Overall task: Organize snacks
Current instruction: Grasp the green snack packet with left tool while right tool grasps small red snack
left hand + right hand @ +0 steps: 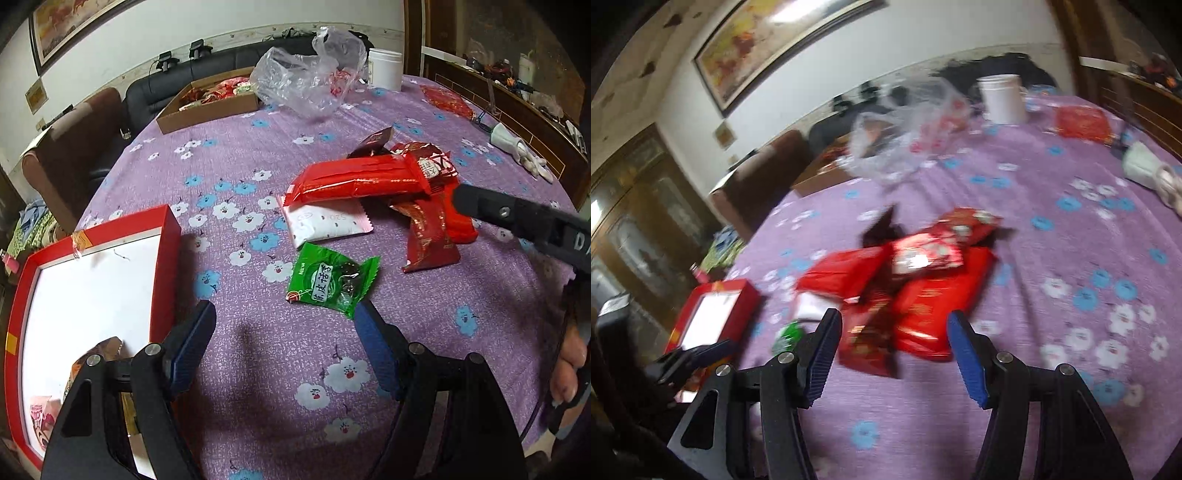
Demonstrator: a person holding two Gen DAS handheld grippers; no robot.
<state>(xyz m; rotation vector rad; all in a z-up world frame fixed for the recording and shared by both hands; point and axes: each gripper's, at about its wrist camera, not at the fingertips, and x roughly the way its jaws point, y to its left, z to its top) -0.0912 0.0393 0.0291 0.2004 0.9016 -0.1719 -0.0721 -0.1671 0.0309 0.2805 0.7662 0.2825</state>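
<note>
Left gripper open; green snack nr.

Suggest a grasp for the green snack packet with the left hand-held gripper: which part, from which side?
Probably the green snack packet is best pinched across its flat middle, coming down from above on the near side. It lies flat and alone on the tablecloth, clear of the red packets; the open left hand-held gripper already sits just short of it.

framed painting above black sofa
</note>
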